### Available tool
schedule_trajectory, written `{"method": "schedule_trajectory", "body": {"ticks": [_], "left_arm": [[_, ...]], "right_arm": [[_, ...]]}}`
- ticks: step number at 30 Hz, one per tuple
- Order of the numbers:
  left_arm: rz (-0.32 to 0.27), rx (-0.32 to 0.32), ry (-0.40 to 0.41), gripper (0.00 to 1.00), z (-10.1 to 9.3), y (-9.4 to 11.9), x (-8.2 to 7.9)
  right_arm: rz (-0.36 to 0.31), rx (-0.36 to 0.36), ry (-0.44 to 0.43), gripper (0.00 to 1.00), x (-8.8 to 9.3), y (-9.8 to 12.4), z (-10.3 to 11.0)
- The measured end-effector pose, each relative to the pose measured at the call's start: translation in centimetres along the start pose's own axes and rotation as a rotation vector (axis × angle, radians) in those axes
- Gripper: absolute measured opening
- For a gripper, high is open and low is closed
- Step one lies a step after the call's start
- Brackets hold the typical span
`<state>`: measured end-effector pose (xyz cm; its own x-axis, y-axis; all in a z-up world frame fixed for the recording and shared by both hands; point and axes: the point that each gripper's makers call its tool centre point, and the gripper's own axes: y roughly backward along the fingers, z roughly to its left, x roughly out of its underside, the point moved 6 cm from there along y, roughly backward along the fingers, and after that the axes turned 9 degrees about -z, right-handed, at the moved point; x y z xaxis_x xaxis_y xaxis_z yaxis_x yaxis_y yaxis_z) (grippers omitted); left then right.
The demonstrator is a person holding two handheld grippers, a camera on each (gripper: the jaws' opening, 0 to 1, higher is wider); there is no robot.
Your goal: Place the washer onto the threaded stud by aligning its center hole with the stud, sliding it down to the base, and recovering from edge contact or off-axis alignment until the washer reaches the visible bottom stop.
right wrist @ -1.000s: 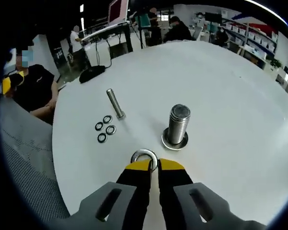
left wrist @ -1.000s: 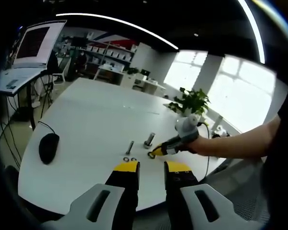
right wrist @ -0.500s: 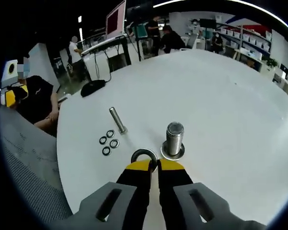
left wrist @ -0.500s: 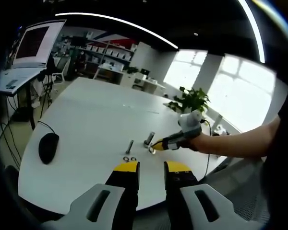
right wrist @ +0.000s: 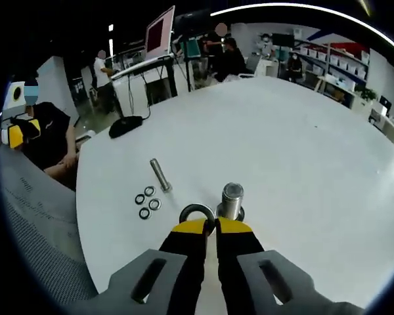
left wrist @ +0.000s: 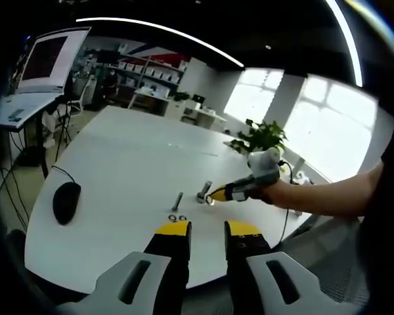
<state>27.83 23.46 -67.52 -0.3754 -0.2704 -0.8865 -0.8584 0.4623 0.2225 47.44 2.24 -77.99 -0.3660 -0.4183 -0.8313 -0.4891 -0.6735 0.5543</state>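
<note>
Right gripper view: claw (right wrist: 210, 226) pinches washer (right wrist: 197, 213) beside stud (right wrist: 232, 200)

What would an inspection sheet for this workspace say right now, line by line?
Surface: round white table.
Job's things: upright threaded metal stud on its base washer; grey metal washer held beside the stud's top, not yet over it.
Clutter: four small dark rings; loose silver bolt lying flat; black computer mouse.
Grippers: right tongs shut on the washer; left tongs open, held back from the table.
Cables: mouse cable near the table edge.
Surroundings: monitor on stand, potted plant, seated people.
</note>
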Motion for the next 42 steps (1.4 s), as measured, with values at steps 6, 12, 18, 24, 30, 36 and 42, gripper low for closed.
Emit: {"method": "schedule_trajectory", "body": {"ticks": [6, 12, 18, 24, 30, 36, 42], "left_arm": [[-0.001, -0.001, 0.000, 0.18, 0.0, 0.0, 0.0], [0.000, -0.003, 0.001, 0.18, 0.0, 0.0, 0.0], [0.001, -0.006, 0.003, 0.18, 0.1, 0.0, 0.0], [0.001, -0.008, 0.004, 0.18, 0.1, 0.0, 0.0], [0.002, -0.009, 0.005, 0.18, 0.1, 0.0, 0.1], [0.002, -0.010, 0.006, 0.18, 0.1, 0.0, 0.1], [0.000, -0.011, 0.008, 0.18, 0.1, 0.0, 0.0]], "right_arm": [[-0.025, 0.022, 0.026, 0.07, -0.8, 0.4, -0.1], [-0.055, 0.045, 0.029, 0.07, -1.6, 0.7, -0.3], [-0.072, 0.075, 0.054, 0.07, -2.3, 0.9, -0.7], [-0.074, 0.115, 0.090, 0.07, -2.7, 1.0, -1.1], [-0.056, 0.127, 0.101, 0.07, -2.9, 0.6, -1.5], [-0.050, 0.140, 0.123, 0.07, -3.5, 0.3, -1.9], [-0.027, 0.136, 0.122, 0.07, -3.4, 0.0, -2.2]]}}
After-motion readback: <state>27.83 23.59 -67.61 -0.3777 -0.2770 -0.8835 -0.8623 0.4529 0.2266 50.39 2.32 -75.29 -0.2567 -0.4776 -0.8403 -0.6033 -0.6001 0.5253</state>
